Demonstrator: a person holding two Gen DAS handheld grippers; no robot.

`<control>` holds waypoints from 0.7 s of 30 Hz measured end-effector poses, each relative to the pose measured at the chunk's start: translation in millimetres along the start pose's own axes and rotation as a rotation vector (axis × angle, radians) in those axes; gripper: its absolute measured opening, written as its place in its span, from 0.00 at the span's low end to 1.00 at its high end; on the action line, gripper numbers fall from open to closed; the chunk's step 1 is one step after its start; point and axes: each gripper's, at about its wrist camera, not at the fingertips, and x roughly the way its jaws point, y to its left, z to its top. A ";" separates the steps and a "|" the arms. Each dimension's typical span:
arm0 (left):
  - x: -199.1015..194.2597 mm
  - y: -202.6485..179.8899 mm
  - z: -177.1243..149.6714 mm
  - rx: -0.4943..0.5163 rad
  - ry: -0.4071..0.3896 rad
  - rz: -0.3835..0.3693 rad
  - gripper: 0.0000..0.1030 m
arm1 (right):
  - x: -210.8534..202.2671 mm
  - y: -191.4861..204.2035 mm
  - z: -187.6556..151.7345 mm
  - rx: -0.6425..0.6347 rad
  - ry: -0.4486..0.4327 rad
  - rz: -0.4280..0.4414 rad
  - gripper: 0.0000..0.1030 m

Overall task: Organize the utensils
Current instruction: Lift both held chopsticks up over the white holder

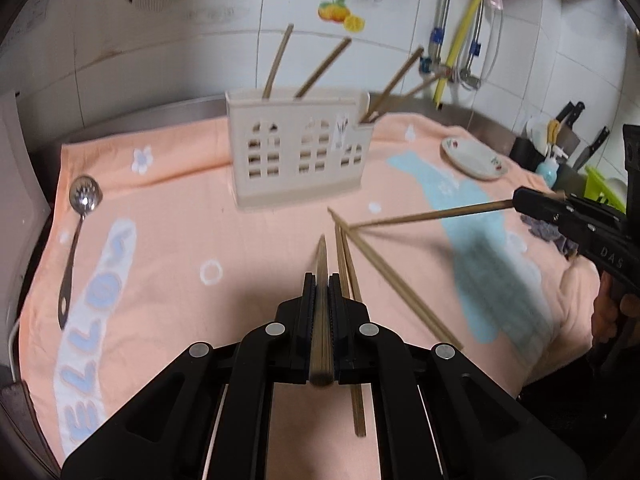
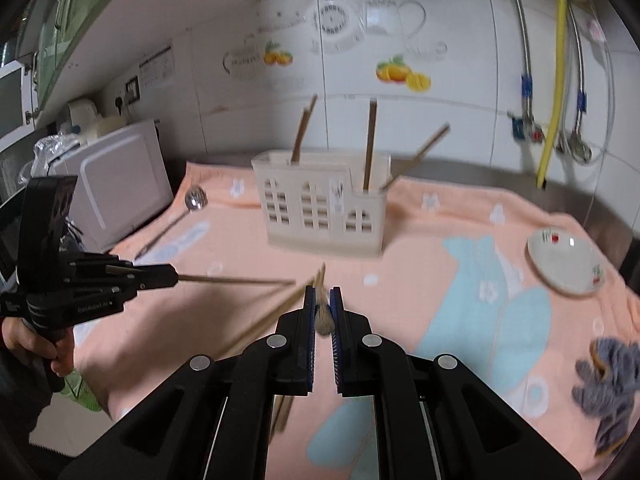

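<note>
A cream utensil holder (image 1: 298, 156) (image 2: 325, 208) stands on the peach towel (image 1: 168, 248) with several chopsticks upright in it. My left gripper (image 1: 322, 280) (image 2: 174, 278) is shut on one wooden chopstick (image 1: 321, 312) (image 2: 236, 280) that points toward the holder. My right gripper (image 2: 322, 296) (image 1: 518, 200) is shut on another chopstick (image 2: 322, 312) (image 1: 432, 216), held above the towel. Three loose chopsticks (image 1: 384, 276) lie on the towel between the grippers. A slotted metal spoon (image 1: 76, 236) (image 2: 188, 208) lies at the towel's left side.
A small white plate (image 1: 476, 158) (image 2: 564, 264) sits at the right on the towel. A grey cloth (image 2: 608, 380) lies at the right edge. A white appliance (image 2: 116, 188) stands at left. Knives and bottles (image 1: 560, 140) stand at far right; pipes (image 1: 460, 40) run down the tiled wall.
</note>
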 end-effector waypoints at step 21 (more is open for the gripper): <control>-29.9 11.0 116.9 0.097 -0.175 0.055 0.05 | -14.7 -20.4 139.8 -0.066 -0.100 0.077 0.07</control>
